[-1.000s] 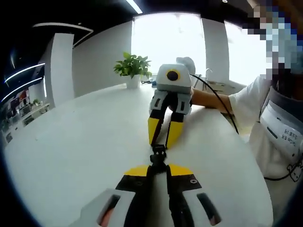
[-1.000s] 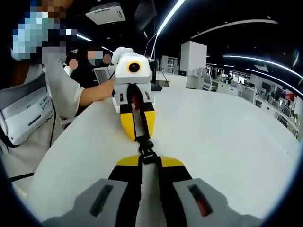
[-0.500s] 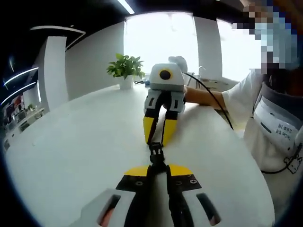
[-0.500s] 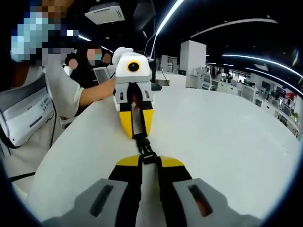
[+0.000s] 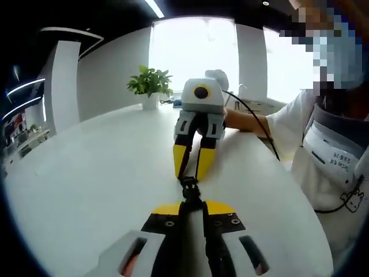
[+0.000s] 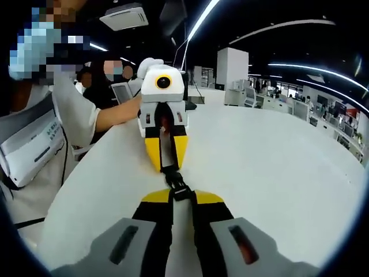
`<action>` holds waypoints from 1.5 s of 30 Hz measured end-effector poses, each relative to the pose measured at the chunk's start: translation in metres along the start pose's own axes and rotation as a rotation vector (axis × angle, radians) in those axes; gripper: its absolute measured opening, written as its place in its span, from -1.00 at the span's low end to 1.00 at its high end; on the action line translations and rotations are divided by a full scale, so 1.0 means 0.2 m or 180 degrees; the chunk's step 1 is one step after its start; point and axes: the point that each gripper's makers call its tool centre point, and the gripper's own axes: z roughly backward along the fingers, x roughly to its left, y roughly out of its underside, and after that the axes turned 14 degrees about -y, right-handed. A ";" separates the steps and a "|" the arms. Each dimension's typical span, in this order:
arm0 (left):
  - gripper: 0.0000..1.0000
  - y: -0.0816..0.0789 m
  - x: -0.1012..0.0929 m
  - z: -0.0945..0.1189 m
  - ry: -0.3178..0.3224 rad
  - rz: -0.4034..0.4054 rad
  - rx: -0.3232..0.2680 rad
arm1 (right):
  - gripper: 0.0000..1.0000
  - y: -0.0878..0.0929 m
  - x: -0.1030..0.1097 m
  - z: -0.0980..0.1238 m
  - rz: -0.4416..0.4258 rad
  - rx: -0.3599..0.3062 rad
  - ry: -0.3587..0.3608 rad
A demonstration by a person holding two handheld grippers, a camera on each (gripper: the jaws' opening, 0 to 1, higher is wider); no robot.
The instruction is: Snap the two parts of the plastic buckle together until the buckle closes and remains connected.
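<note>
White table spans the room, a person in a white shirt stands at its edge, and a potted plant sits at the far end. The two grippers face each other nose to nose over the tabletop.

Change over the last second: the gap between the opposing tips has narrowed. In the left gripper view the right gripper now sits closer to the buckle than before, and in the right gripper view the left gripper has drawn in likewise. I judge the two halves are being pushed home and look mated or nearly so; a full click is too small to confirm.

The buckle hangs above the table, bridging both sets of yellow tips. The left gripper is pressed together, pinching its end of the buckle at the fingertips. The right gripper is likewise clamped on the opposite end.
</note>
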 end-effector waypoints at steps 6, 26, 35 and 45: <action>-0.77 0.00 0.00 0.00 0.0035 0.0021 -0.0016 | -0.76 0.00 0.02 0.00 -0.0017 0.0103 0.0060; -0.68 -0.01 -0.01 0.00 0.0044 -0.0004 -0.0092 | -0.61 0.00 0.04 0.02 0.0277 0.0053 -0.0232; -0.72 -0.02 -0.02 -0.01 0.0172 0.0037 -0.0160 | -0.65 -0.01 0.03 -0.01 0.0152 -0.0149 -0.0529; -0.77 -0.02 -0.02 -0.03 0.0148 0.0082 -0.0151 | -0.76 0.02 0.01 0.02 0.0198 -0.0147 -0.0469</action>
